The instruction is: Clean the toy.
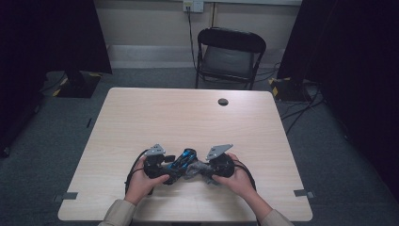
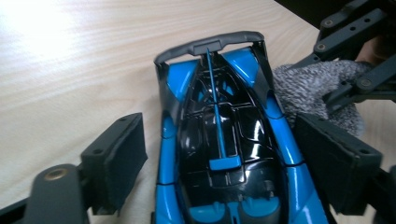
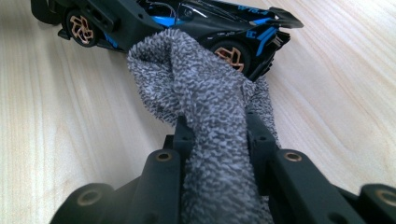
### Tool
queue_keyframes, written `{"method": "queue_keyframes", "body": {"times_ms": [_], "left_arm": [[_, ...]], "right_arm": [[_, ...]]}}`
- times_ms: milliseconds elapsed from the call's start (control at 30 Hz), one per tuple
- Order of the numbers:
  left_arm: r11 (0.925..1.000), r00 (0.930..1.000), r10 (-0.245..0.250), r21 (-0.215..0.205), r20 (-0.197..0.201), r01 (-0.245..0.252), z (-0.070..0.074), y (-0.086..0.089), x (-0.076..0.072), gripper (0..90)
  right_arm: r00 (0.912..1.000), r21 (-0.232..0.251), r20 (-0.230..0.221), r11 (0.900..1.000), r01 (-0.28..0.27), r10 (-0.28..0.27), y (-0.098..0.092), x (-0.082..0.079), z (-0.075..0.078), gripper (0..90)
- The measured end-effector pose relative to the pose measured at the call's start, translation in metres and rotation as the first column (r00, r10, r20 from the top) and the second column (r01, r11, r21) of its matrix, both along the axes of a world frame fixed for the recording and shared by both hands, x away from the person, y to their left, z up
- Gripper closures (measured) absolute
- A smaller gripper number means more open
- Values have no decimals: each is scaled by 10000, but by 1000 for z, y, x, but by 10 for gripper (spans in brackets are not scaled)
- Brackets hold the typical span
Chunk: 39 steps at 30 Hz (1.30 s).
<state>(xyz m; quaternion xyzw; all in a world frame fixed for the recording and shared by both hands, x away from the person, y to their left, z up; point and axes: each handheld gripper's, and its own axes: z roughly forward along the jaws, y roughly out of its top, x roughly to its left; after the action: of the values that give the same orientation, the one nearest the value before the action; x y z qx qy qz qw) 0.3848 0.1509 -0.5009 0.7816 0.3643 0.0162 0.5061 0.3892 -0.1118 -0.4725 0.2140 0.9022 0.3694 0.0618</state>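
Right gripper view alone shows toy car's (image 3: pixel 187 23) orange wheels (image 3: pixel 229 56).

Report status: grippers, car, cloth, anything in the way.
Left gripper open, straddling the blue toy car. Right gripper shut on grey cloth, against car's side. Nothing obstructing.

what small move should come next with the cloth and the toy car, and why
Probably press the grey cloth, pinched in the right gripper, against the toy car and wipe. It bunches beside the rear wheel, and the left gripper straddles the car, pads apart from it.
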Motion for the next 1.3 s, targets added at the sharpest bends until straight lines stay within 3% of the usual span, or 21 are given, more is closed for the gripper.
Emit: {"method": "queue_keyframes", "body": {"times_ms": [33, 133, 367, 733, 867, 1067, 1300], "left_arm": [[9999, 9999, -40, 146, -162, 43, 0, -2, -1, 235], [9994, 9999, -88, 344, -109, 91, 0, -4, -1, 236], [9987, 9998, -170, 474, 66, 167, 0, -2, -1, 247], [9987, 9998, -173, 474, -76, 177, 0, 1, 4, 250], [9991, 9999, -101, 405, -140, 107, 0, 1, 4, 251], [9963, 9991, -381, 774, 181, 366, 1, 0, 2, 252], [9891, 9947, -857, 1251, 570, 781, 2, -4, -2, 253]], "right_arm": [[10000, 9, 2, 10000, 12, -12, 0, 0, 0, 719], [10000, -4, 5, 10000, 4, -4, 0, 0, 0, 719], [10000, 72, 0, 10000, 30, -30, -3, -1, -1, 721], [9999, 6, 70, 9999, 149, -149, -20, 0, 2, 723], [9992, 7, 135, 9993, 374, -374, -33, 0, 6, 724], [9916, 78, 324, 9921, 1250, -1252, -62, 10, 16, 723], [9848, 460, 551, 9857, 1623, -1647, -60, 19, 22, 722]]}}
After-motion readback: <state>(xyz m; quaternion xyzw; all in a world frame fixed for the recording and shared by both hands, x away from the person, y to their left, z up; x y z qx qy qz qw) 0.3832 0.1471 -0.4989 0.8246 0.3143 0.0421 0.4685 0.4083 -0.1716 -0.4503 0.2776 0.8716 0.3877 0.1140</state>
